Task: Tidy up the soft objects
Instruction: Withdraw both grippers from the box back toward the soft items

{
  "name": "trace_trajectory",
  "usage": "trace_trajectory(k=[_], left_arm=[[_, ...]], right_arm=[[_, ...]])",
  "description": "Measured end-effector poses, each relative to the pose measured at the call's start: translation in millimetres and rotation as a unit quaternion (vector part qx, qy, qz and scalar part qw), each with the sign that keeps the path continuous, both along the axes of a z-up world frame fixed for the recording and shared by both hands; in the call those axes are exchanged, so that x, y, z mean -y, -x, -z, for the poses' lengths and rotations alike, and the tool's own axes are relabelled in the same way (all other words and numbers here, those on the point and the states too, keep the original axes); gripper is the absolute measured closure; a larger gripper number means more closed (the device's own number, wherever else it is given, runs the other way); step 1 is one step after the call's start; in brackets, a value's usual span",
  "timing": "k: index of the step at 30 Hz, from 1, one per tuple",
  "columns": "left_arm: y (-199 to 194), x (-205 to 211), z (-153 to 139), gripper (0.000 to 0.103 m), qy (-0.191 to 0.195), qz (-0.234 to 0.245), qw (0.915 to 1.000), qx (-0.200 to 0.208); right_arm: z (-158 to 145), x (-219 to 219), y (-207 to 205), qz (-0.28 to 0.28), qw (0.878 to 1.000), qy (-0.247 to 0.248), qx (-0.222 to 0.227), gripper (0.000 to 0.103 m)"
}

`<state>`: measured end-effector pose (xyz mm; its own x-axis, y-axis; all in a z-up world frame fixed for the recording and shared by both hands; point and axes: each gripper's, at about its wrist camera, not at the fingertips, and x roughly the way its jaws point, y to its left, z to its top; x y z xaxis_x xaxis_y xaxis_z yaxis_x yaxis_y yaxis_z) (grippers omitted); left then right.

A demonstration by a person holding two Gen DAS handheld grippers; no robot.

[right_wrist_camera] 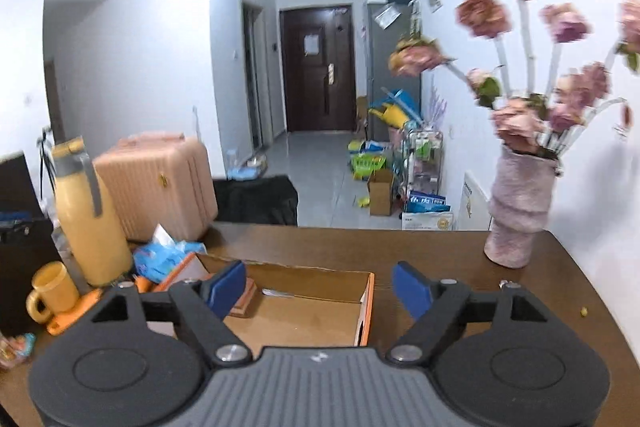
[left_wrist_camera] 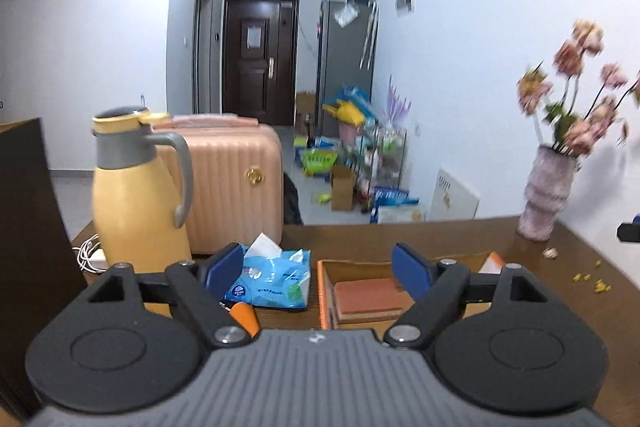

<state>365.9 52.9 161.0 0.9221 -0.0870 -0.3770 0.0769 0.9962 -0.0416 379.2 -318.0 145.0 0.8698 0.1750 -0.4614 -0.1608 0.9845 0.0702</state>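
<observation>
An orange-edged cardboard box lies open on the brown table. Inside it, at its left end, rests a folded reddish-pink cloth, partly hidden behind a blue pad in the right wrist view. A blue tissue pack with a white sheet sticking out lies left of the box. My left gripper hovers open above the pack and the box with nothing between its blue pads. My right gripper stands open over the box, also holding nothing.
A yellow thermos jug and a yellow mug stand at the table's left. A pink vase of flowers stands at the right rear. A pink suitcase sits beyond the table; the hallway floor holds clutter.
</observation>
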Motion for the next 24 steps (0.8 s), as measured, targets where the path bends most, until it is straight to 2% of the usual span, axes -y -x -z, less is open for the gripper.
trace_trajectory(k=[6,9,10,14,17,19,22,24], left_arm=[[91,6,0,0.014,-0.003,0.001,0.9984,0.057],[141,9,17,0.011,-0.003,0.007,0.9972,0.074],[157,9,26,0.008,0.000,0.013,0.9965,0.082],[222,13,66,0.007,-0.009,0.038,0.9943,0.100],[260,16,90,0.006,-0.017,0.043,0.9932,0.106],[282,13,104,0.001,-0.006,0.053,0.9926,0.109],[298,15,127,0.001,0.011,0.075,0.9938,0.081],[299,20,138,0.001,0.011,0.089,0.9941,0.062]], right_arm=[[-4,-10,90,-0.018,0.998,0.010,0.067,0.022],[11,-22,139,-0.031,0.995,0.015,0.089,0.021],[17,-26,156,-0.037,0.995,0.016,0.093,0.021],[48,-37,223,-0.043,0.993,0.013,0.111,0.020],[73,-45,263,-0.042,0.993,0.008,0.114,0.018],[91,-50,288,-0.048,0.992,0.009,0.114,0.017],[116,-58,321,-0.056,0.991,0.035,0.118,0.015],[130,-60,334,-0.055,0.993,0.034,0.101,0.014]])
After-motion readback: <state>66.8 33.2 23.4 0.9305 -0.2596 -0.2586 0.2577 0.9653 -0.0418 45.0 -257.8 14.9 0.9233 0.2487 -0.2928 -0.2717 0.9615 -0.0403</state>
